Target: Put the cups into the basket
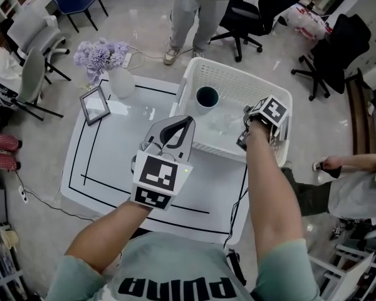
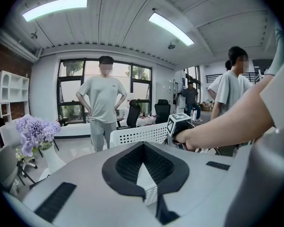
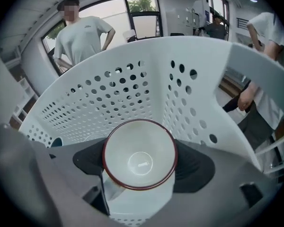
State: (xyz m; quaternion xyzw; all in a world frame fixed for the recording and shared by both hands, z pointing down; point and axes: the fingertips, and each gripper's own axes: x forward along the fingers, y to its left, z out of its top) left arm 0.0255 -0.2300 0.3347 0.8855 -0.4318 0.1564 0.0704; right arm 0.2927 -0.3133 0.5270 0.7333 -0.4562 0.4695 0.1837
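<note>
The right tongs [image 1: 246,132] are clamping a red-rimmed cup [image 3: 139,152] inside the basket [image 1: 238,80] (a dark cup [image 1: 207,98] is standing there too). The left tongs [image 1: 173,132] are hovering over the tabletop [image 1: 113,162], jaws together, empty.

head: overhead, down | left: level | right: close | shared: basket [image 1: 237,73]
</note>
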